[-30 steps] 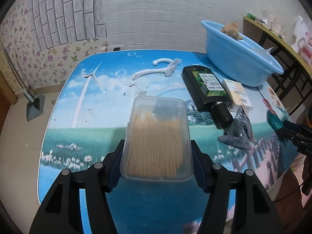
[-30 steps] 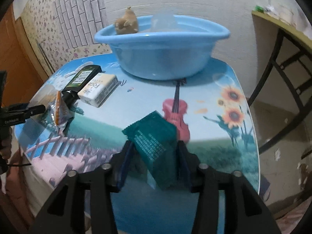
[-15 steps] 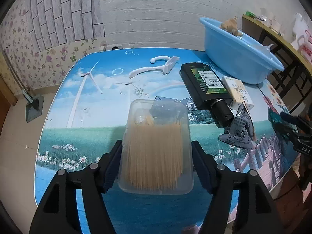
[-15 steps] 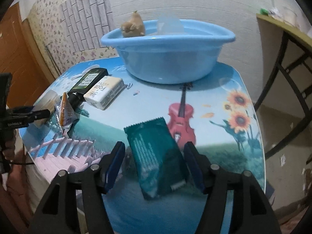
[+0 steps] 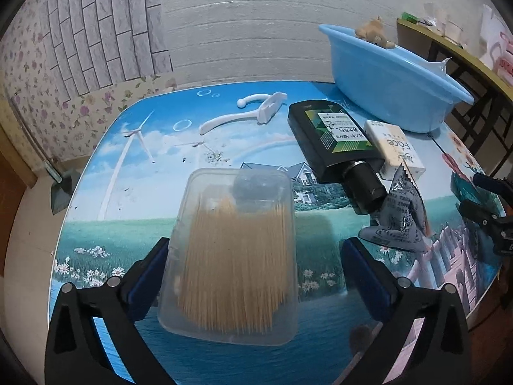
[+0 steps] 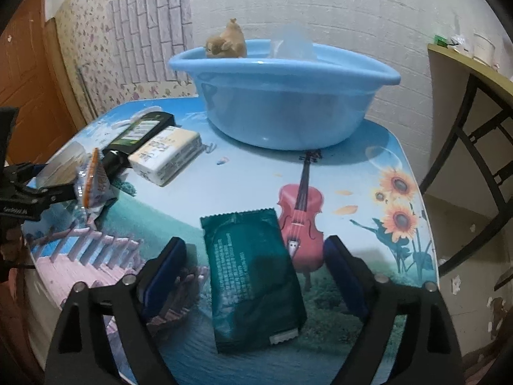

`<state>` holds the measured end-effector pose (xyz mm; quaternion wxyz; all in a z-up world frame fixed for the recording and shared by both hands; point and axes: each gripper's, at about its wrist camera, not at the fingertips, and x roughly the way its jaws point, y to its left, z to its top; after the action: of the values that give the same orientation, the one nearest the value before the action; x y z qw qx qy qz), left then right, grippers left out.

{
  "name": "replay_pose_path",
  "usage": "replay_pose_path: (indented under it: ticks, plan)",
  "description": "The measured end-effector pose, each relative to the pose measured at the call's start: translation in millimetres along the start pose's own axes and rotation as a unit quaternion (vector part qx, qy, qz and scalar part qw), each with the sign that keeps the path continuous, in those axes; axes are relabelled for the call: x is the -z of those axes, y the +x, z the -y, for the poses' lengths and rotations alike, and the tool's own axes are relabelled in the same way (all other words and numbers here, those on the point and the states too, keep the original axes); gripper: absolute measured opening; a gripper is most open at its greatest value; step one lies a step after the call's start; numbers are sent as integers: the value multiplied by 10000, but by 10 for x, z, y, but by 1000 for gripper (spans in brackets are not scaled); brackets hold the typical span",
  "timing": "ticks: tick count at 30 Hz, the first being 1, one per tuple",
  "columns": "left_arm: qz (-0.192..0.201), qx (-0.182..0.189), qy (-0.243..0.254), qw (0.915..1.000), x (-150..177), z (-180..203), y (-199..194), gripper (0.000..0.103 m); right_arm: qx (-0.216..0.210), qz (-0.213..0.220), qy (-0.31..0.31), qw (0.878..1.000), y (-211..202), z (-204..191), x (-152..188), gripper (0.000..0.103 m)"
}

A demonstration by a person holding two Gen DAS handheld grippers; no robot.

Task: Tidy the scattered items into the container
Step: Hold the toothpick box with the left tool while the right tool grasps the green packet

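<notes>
— Grippers, state? Left gripper: jaws opening, wide; clear toothpick box lying between, right pad well clear, left pad just beside the box wall, contact hard to judge. Right gripper: jaws opening, wide; dark green sachet flat between, touched by neither pad.

— Table beyond?

— Black bottle lying flat, white Face carton against its side, grey crinkled packet by the cap, white plastic hook pieces further back.

— Container?

— Blue basin at far edge; tan plush toy and clear plastic piece showing above the rim, rest of contents hidden by the wall. Shelf clutter at right too small to tell.
</notes>
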<state>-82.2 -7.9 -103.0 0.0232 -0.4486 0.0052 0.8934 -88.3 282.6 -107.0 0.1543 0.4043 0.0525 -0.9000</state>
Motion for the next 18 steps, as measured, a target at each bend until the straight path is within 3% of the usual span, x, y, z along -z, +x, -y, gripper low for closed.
replay_pose_path:
  ticks: [7,14,18]
  plan:
    - [74,-12,-30,10000,3,6,-6,103,74,-17,83,9999,11,36,-14,98]
    - [234,-87,-98,9996,36,21,-24,103,-309,304,333,9985,-52,159,29,91]
    - [256,-83,-94,9996,45,15,-26,103,-34,149,74,9999,-15,61,-6,91]
